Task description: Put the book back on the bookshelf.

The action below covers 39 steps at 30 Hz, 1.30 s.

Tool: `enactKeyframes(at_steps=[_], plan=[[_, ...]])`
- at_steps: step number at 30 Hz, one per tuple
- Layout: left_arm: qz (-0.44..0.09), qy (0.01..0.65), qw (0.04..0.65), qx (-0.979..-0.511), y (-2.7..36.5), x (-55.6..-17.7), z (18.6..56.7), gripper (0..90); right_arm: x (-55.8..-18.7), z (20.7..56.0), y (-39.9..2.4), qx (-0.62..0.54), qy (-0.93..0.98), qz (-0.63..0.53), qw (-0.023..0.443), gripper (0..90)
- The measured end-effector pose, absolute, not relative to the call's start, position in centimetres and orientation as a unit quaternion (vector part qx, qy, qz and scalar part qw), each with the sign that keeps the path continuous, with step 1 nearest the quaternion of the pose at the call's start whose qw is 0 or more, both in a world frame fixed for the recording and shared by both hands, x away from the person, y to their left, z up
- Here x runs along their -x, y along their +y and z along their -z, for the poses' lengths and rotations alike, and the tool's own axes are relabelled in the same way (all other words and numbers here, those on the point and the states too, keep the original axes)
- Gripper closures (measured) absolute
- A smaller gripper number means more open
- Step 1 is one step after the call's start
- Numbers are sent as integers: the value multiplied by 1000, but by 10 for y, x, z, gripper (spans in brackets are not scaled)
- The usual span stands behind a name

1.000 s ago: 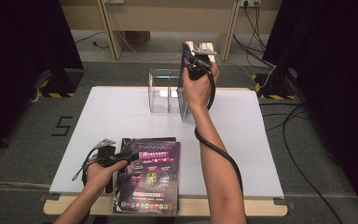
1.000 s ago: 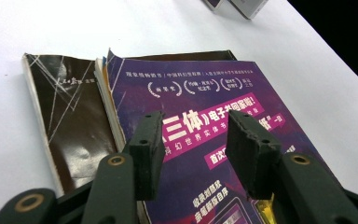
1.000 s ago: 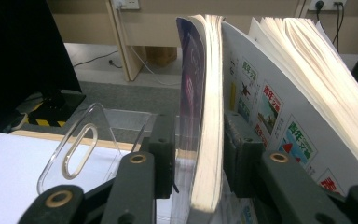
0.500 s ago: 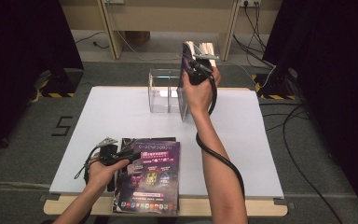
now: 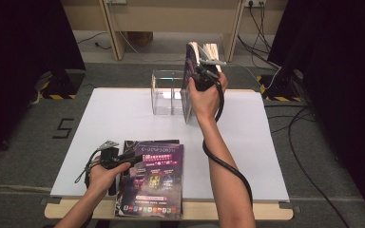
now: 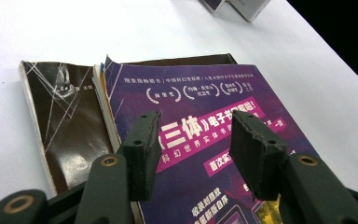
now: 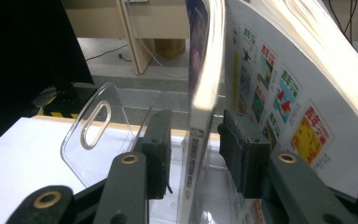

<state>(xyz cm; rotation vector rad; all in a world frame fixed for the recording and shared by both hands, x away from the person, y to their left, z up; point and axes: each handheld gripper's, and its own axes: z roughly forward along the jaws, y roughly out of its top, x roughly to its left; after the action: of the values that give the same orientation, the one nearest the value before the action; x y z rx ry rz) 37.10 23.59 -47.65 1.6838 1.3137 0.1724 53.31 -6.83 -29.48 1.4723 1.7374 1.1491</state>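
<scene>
Grey carpet floor, wooden desk legs behind.

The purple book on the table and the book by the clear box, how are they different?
The purple book lies flat on the white table, on top of a dark book; the book by the clear box stands upright. The flat one is shut, while the upright one's pages fan open. The left tool hovers open over the flat one; the upright one sits between the right tool's jaws. Both have purple covers.

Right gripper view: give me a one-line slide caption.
Right hand-held gripper straddles an upright magazine at the clear acrylic rack.
</scene>
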Motion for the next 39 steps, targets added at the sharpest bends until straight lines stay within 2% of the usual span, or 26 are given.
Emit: enactKeyframes(at_steps=[39], plan=[[-88,568,468,-672,255,-365,480,497,-504,299,-84,-541,659,-437,287,637]])
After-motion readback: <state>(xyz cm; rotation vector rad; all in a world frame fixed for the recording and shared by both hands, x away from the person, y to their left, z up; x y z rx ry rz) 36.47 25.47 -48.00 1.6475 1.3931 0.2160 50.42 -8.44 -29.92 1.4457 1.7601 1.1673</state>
